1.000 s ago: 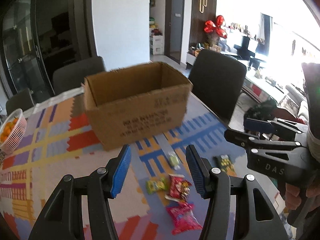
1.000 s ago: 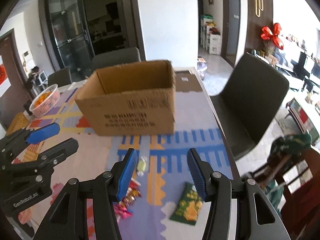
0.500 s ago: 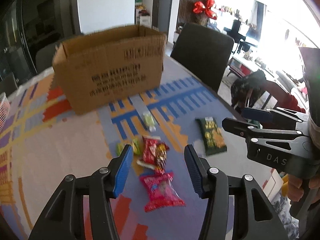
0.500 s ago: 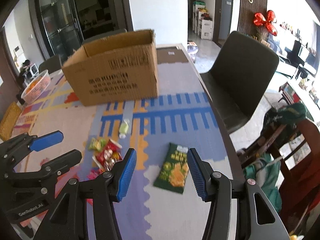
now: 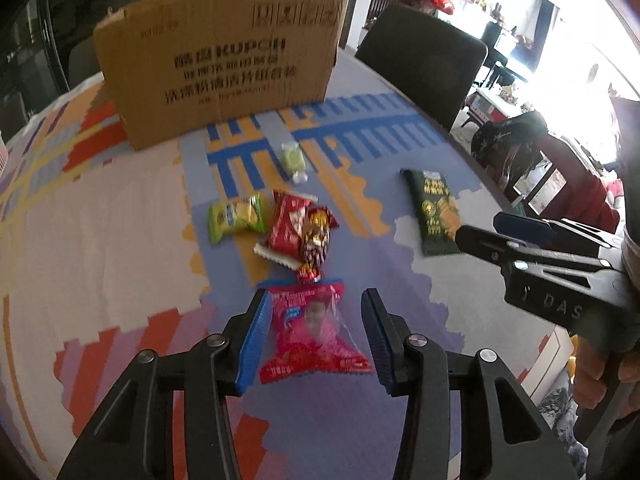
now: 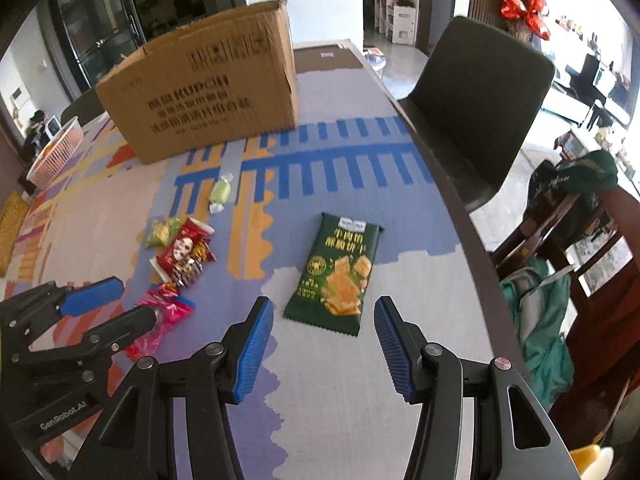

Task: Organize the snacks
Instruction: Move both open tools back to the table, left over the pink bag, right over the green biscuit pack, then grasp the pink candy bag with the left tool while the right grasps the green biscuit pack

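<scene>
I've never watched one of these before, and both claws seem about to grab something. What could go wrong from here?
Two things, I'd guess. The left claw has just been closing around the pink snack packet; the slippery wrapper could crumple or slide out. The right claw stands open short of the dark green cracker packet, which lies flat on the tablecloth, so its tips may scrape or push it rather than get under it.
</scene>
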`<state>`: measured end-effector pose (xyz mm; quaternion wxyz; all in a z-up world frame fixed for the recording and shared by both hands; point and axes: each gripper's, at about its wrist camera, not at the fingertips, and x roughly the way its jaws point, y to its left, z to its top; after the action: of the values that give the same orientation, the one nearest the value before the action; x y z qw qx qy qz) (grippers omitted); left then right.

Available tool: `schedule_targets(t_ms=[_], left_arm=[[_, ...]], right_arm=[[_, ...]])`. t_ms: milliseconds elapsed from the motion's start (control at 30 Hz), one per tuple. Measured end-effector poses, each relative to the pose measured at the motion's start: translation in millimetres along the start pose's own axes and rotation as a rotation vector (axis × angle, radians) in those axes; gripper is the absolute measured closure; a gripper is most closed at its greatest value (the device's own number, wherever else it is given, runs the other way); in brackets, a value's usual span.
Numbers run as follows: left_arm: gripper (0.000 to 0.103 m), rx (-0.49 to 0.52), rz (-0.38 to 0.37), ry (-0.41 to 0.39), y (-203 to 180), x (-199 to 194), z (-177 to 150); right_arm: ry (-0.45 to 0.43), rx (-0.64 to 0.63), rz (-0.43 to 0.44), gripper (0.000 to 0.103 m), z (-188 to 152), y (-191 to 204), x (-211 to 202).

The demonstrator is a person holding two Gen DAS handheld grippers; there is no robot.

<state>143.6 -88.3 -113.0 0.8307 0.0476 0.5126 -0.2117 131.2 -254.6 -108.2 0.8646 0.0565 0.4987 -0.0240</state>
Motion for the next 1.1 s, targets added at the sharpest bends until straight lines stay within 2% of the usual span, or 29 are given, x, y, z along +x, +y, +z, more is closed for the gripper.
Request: schedule_targets(t_ms=[233, 633, 1100], left_arm=[[0.058, -0.019, 0.008, 0.037, 1.3, 11.8, -6.7], [0.060, -0.033, 0.019, 0.054, 4.6, 20.1, -3.5], [0.063, -0.045, 0.015, 0.054, 6.8, 21.3, -1.5]], right_arm=[[0.024, 0.026, 0.012, 0.049, -1.4, -4.3, 14.5], [0.034, 0.051, 0.014, 0.049, 8.0, -7.0, 37.0], [0.036, 0.022, -0.063, 0.049, 23.7, -2.1, 59.0]])
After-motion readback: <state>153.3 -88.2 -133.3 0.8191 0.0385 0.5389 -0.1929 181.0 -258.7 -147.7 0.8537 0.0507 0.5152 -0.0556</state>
